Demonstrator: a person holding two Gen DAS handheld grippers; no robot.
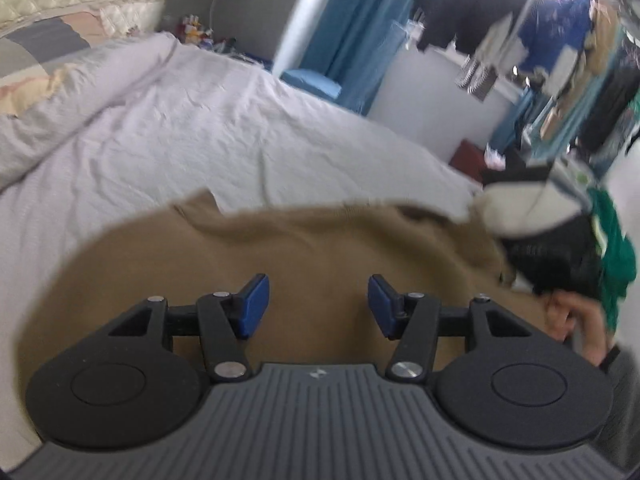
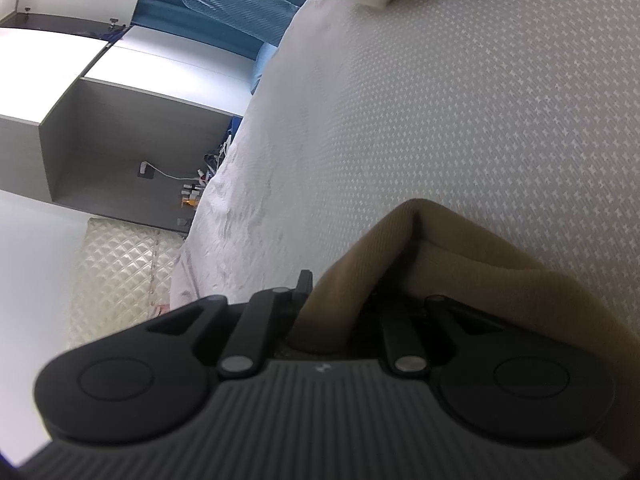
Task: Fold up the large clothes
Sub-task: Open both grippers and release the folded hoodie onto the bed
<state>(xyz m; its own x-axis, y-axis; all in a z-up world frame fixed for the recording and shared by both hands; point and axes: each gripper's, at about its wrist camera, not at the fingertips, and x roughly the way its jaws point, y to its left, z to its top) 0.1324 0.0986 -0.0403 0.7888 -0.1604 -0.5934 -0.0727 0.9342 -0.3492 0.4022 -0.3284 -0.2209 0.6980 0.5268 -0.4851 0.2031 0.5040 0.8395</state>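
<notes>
A tan knit garment, soft and ribbed like a sweater, lies spread on the white bed, its near part filling the lower half of the left wrist view and its far edge rumpled into a loose ridge. The left hand-held gripper hangs over the cloth with its blue pads spread apart and nothing between them; whether they brush the fabric below I cannot tell. The right hand-held gripper is pressed together on a thick fold of the same tan garment, the cloth bunching up and over the fingers so that the pads themselves are hidden. In the left wrist view a person's hand shows at the right edge, beside a black and white garment and something green. Judging by its drape, the sweater is light but bulky, limp with no stiffness of its own, and stretchy: it will sag and slide wherever it is not supported, and a pinch taken mid-panel would only drag up a peak. The better hold seems to be at a hem, shoulder seam or corner, taking both layers, with the two hands well apart so the edge stays taut while it is carried over. The textured bedcover may grip the knit a little, so lifting rather than dragging looks wiser.
</notes>
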